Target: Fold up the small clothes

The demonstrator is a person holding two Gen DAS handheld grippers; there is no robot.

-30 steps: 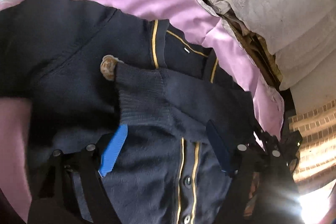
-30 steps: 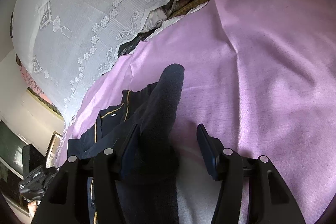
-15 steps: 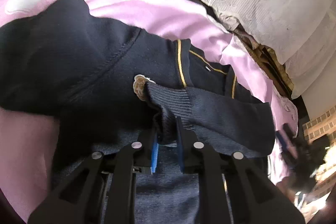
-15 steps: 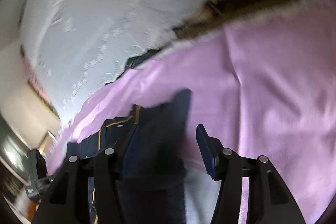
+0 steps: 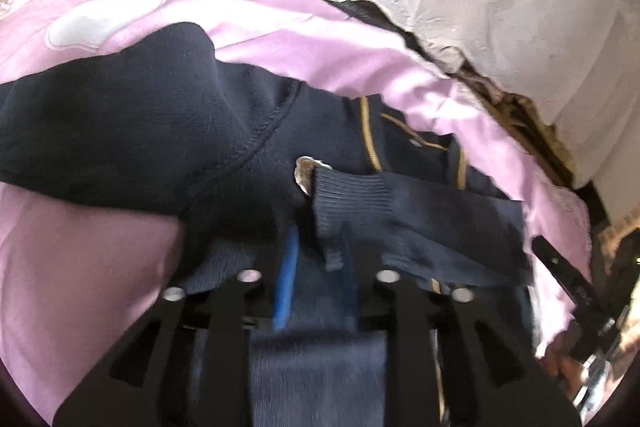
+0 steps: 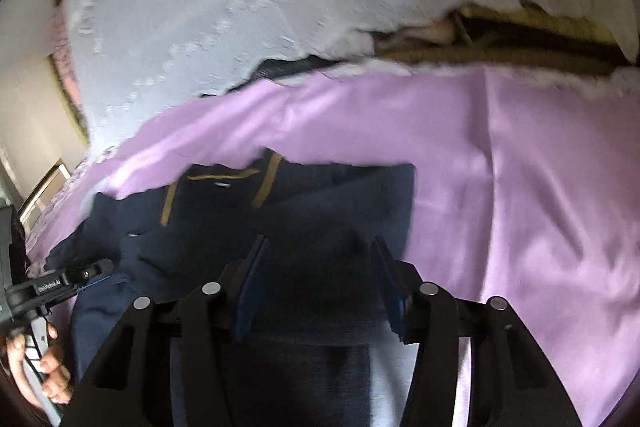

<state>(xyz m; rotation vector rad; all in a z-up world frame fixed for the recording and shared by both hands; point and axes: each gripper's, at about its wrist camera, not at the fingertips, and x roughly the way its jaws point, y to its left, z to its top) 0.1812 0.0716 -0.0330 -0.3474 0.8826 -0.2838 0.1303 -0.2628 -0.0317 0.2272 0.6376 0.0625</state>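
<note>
Saw pink sheet (image 6: 520, 187) filling most of both views, lace curtain (image 6: 280, 7) along the top. Found navy cardigan (image 5: 132, 131) lying mid-frame on the sheet, collar toward top, one sleeve (image 5: 440, 211) folded across the chest. Judged it soft, light, limp, not slippery; would grab at ribbed cuff (image 5: 348, 195) or a shoulder seam. Found right gripper (image 6: 320, 287) jaws spread, straddling folded cloth. Found left gripper (image 5: 316, 273) at cuff edge, narrow gap; couldn't tell if pinching.

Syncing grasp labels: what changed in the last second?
The left gripper closed from wide open onto the sleeve cuff, then parted slightly. The other sleeve, lifted a second ago, now lies flat between the open right gripper fingers. The navy cardigan stays on the pink sheet.
</note>
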